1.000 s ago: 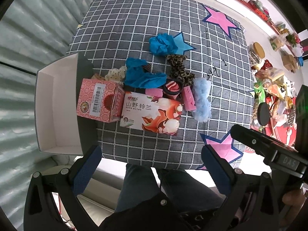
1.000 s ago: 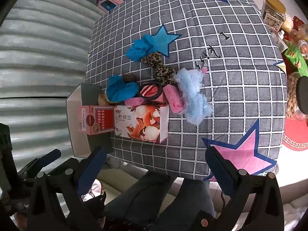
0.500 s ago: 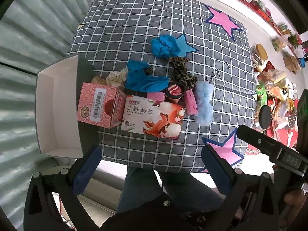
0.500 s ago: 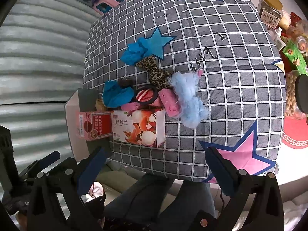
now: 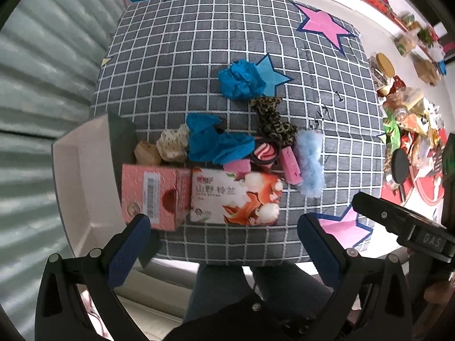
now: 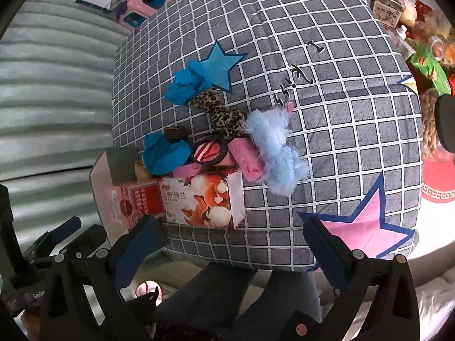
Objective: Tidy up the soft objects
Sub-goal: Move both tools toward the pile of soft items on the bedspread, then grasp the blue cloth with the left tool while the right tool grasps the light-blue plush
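Both tools wide, empty: left tool [image 5: 223, 236], right tool [image 6: 231, 238]. Soft pile [image 5: 227, 145] lies straight ahead of both, past the tissue pack [image 5: 236, 196]. White box [image 5: 82, 176] sits on the left tool's side.

floral tissue box [image 5: 236, 197] "山野铃兰", right gripper [image 5: 429, 237] (side) "DAS"

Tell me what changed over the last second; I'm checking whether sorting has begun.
Both claws, left and right, moved closer over the pile, still open and empty. Nothing was grasped. The tissue pack, pink box and soft items stayed put.
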The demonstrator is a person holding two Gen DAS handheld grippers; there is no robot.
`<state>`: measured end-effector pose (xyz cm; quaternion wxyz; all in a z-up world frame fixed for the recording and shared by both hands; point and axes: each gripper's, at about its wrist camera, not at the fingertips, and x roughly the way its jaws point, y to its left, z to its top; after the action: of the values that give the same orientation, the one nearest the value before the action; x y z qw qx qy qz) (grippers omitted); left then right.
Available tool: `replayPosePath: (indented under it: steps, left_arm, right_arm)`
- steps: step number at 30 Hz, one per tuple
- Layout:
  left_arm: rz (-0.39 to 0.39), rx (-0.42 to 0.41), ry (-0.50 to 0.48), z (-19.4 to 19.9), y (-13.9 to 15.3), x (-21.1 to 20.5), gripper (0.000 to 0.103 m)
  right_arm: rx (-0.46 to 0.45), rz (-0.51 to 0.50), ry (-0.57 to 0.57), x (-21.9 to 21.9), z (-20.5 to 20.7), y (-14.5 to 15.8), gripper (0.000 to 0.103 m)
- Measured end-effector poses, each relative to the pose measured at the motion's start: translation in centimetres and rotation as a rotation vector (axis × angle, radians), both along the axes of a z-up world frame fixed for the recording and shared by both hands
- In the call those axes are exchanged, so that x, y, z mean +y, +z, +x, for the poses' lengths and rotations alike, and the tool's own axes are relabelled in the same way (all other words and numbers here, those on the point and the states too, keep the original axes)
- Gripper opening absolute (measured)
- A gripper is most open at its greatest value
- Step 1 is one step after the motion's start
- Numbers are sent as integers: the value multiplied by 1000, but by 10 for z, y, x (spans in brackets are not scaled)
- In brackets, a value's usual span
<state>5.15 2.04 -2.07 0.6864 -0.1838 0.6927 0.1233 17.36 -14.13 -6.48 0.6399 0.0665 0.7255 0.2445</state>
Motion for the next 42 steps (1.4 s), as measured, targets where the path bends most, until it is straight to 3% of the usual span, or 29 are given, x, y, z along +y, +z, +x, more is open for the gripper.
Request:
replayPosePath:
  steps: [14, 22, 33, 42]
  left_arm:
    - [64, 25, -100, 36, -36, 34, 103]
    - [52, 47, -120, 46, -55, 43, 103]
    - [44, 55, -119, 54, -64, 56, 103]
    - [23, 57, -82, 84, -83, 65, 103]
  right_arm:
    - [34, -164, 7, 30, 4, -31, 103]
    - [52, -255, 13, 38, 7, -44, 103]
    - [59, -285, 9, 46, 10, -49, 103]
    - [61, -347, -38, 21, 23, -73, 103]
